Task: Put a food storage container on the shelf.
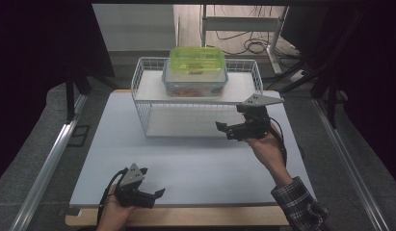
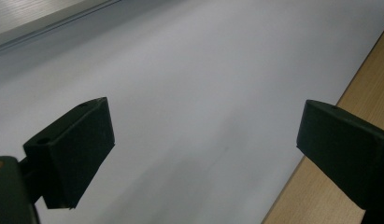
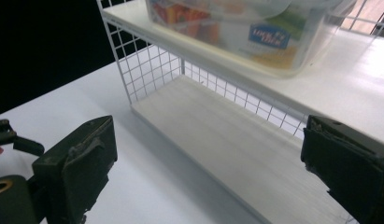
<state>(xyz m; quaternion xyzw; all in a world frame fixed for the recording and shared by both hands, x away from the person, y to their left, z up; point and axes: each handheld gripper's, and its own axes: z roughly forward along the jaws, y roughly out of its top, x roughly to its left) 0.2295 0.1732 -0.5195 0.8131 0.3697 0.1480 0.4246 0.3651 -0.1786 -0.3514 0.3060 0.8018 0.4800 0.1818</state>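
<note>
White wire forms the rack [image 1: 146, 103] that stands at the far middle of the worktop [image 1: 186, 163]. On the rack's upper shelf sits a clear food box [image 1: 195, 79] with a green lid [image 1: 196, 59]; the lower shelf [image 3: 236, 144] is bare. The right gripper [image 1: 227, 129] hovers just in front of the rack's right end, fingers [image 3: 77, 158] spread wide apart and holding nothing. The left gripper [image 1: 159, 193] rests well short of the rack, near the worktop's front edge, fingers [image 2: 73, 149] likewise parted and gripping nothing.
</note>
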